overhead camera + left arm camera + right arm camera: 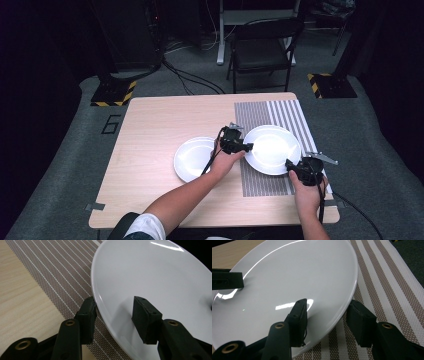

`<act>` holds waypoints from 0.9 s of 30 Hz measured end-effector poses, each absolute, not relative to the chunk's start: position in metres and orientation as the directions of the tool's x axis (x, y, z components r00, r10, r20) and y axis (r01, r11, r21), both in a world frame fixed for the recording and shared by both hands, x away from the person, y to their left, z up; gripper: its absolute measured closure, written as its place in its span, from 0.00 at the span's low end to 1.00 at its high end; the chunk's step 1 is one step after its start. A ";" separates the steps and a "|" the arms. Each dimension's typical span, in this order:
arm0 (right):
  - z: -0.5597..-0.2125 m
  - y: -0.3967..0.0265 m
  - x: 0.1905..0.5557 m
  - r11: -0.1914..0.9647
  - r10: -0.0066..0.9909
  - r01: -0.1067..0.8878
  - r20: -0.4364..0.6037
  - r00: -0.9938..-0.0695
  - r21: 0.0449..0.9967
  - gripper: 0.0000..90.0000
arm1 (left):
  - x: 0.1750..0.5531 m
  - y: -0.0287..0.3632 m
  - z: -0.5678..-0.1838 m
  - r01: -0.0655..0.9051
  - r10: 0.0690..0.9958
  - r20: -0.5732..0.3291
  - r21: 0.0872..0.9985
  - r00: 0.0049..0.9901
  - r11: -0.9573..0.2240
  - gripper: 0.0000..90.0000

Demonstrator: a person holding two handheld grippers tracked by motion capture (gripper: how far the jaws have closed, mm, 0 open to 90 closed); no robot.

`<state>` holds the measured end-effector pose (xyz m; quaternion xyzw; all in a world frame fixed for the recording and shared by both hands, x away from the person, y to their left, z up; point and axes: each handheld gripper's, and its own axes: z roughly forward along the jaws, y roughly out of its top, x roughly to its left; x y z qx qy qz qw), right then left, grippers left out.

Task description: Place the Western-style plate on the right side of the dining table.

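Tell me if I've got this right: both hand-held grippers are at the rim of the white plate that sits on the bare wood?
Not quite. The plate that the left hand-held gripper and right hand-held gripper straddle lies on the striped placemat, as the high view shows.

Plate, right of centre in the high view: plain glossy white, unpatterned. Second plate, left of it: the same white. Placemat, right part of the table: brown-grey weave with white stripes, fine and close on its left half, broad on its right. Table: pale wood grain. Left gripper and right gripper: black, with brass-coloured rivets. Floor: grey carpet. Stand bases, upper left and right: black with yellow hazard stripes.
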<state>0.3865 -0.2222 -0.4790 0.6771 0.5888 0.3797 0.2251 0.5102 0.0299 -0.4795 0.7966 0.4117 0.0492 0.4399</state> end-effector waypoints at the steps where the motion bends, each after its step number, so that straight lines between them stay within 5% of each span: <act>1: -0.479 -0.222 0.388 -0.205 0.969 0.628 0.245 0.024 0.750 0.57 | 0.511 0.030 -0.480 0.613 0.699 -0.283 0.741 0.657 -0.276 0.60; 27: -0.490 -0.232 0.412 -0.208 0.971 0.621 0.236 0.039 0.755 0.58 | 0.530 0.019 -0.493 0.637 0.710 -0.308 0.729 0.633 -0.251 0.61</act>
